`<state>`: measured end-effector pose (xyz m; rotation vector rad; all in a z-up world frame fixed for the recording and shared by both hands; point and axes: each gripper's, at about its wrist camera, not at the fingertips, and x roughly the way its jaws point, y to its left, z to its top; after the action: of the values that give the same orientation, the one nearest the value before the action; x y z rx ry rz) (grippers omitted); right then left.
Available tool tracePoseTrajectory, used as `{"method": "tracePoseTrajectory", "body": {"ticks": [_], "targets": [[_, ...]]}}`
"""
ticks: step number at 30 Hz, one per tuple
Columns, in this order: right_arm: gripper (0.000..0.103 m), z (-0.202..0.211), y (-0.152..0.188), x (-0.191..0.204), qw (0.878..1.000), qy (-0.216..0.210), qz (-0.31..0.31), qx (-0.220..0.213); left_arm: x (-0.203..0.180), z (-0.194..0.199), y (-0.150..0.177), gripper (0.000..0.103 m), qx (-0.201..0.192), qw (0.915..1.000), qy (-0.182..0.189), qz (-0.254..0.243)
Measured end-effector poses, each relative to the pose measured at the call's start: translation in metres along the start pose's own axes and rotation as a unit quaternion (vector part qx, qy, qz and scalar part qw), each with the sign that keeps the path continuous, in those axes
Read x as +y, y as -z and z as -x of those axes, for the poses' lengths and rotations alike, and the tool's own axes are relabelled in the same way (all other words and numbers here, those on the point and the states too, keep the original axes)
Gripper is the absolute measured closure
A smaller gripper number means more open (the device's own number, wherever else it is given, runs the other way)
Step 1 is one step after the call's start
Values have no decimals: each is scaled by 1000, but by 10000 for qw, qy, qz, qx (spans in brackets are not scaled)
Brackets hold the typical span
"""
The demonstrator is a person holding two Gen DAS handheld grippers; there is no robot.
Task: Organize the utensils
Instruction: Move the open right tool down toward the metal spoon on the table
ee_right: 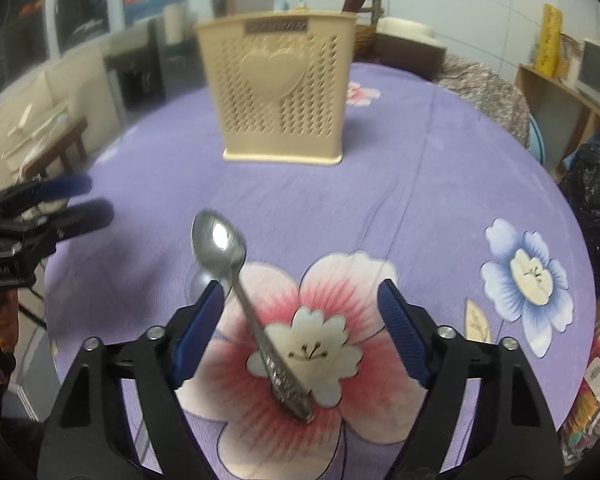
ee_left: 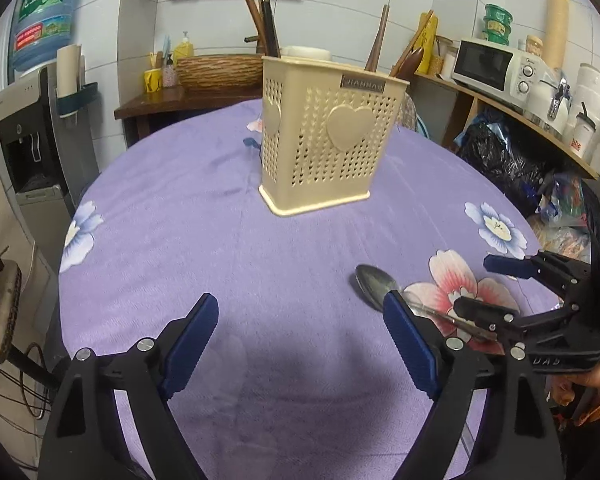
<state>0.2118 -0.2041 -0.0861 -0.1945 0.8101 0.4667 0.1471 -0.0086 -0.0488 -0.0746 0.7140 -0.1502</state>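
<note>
Both grippers stand apart and empty: in the left wrist view my left gripper (ee_left: pixel 300 320) idles low over bare cloth, while in the right wrist view my right gripper (ee_right: pixel 300 304) straddles the spoon (ee_right: pixel 244 300) lying mid-frame, below the perforated utensil holder (ee_right: pixel 278 88) at top centre, where I judge it belongs.

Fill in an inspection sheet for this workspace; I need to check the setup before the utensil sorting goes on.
Surface: round table under a purple floral cloth, lightly creased.
Job's things: metal spoon lying on the pink flower, handle toward the camera; beige perforated utensil holder upright behind it.
Clutter: nothing seen on the cloth beyond these.
Grippers: right tool open, straddling the spoon handle, pads not touching it; left tool open over bare cloth, nothing between its fingers.
Cables: wires hanging off the table's left edge.
Surroundings: microwave, water dispenser, shelves and bags around the table.
</note>
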Motion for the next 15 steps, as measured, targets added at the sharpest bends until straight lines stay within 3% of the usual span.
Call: {"method": "tracePoseTrajectory", "body": {"ticks": [5,9,13,15], "targets": [[51,-12,12,5,9996,-48,74,278,4,1,4,20,25,10000,-34,21],[62,-13,12,10,9996,-89,99,243,4,1,3,20,32,10000,-12,68],[84,-13,12,5,9998,79,-48,172,0,0,6,20,84,9999,65,69],[85,-11,14,-6,9993,261,-246,138,-4,-1,8,20,120,9999,88,27]]}}
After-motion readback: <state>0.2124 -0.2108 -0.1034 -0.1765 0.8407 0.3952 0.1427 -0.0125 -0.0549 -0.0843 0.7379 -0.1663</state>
